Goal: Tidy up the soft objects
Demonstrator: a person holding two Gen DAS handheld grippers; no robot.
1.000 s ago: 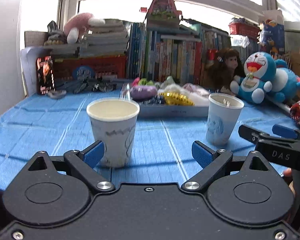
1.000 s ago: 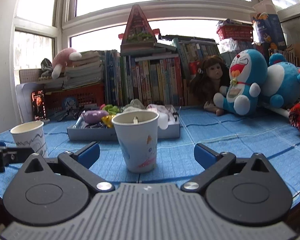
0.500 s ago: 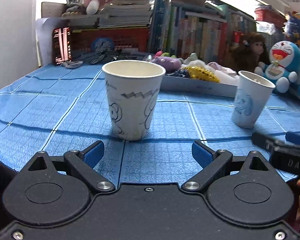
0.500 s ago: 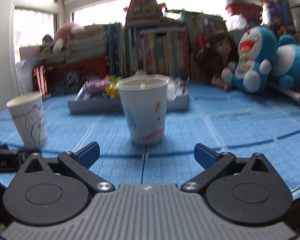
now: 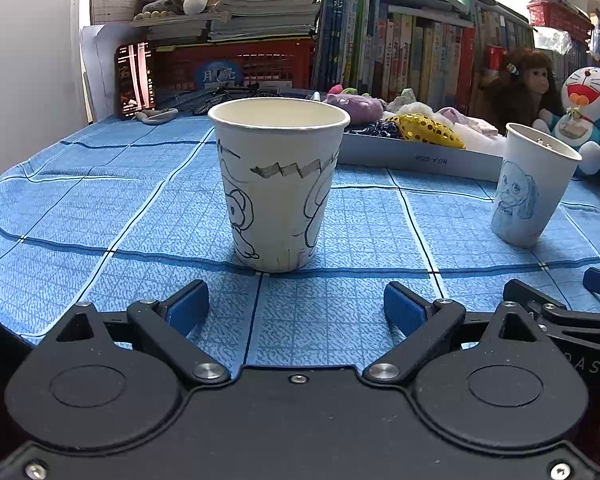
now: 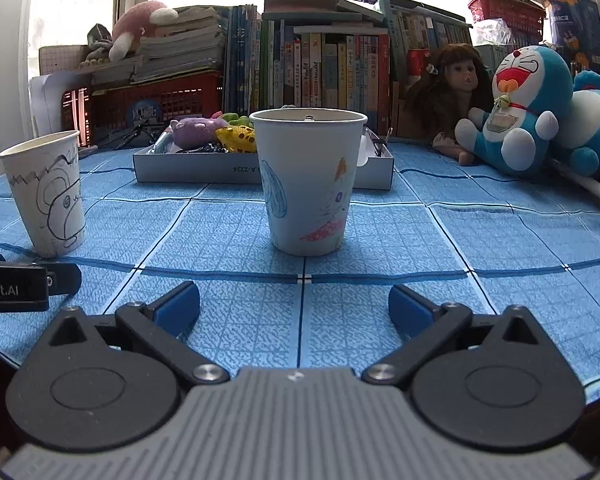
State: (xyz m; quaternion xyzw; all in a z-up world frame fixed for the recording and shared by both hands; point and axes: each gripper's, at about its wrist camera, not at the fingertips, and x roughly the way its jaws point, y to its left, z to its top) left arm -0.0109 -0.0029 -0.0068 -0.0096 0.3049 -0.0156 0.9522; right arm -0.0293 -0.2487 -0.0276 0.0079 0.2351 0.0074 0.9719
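A white paper cup with a black drawing (image 5: 279, 184) stands on the blue cloth just ahead of my open, empty left gripper (image 5: 296, 306); it also shows in the right wrist view (image 6: 46, 196). A paper cup with a coloured drawing (image 6: 308, 180) stands just ahead of my open, empty right gripper (image 6: 294, 306); it also shows in the left wrist view (image 5: 534, 188). Behind the cups a grey tray (image 6: 188, 170) holds small soft toys, among them a purple one (image 6: 196, 132) and a yellow sequinned one (image 5: 424, 130).
A blue-and-white plush (image 6: 520, 112), a doll (image 6: 452, 88) and a second blue plush (image 6: 596, 120) sit at the back right. Books (image 6: 320, 68) and a red basket (image 5: 236, 66) line the back. The table's front edge lies under both grippers.
Both grippers have dropped lower and drawn back toward the table's front edge, so the cups look taller and level with the cameras. Both stay open. The cups have not moved.
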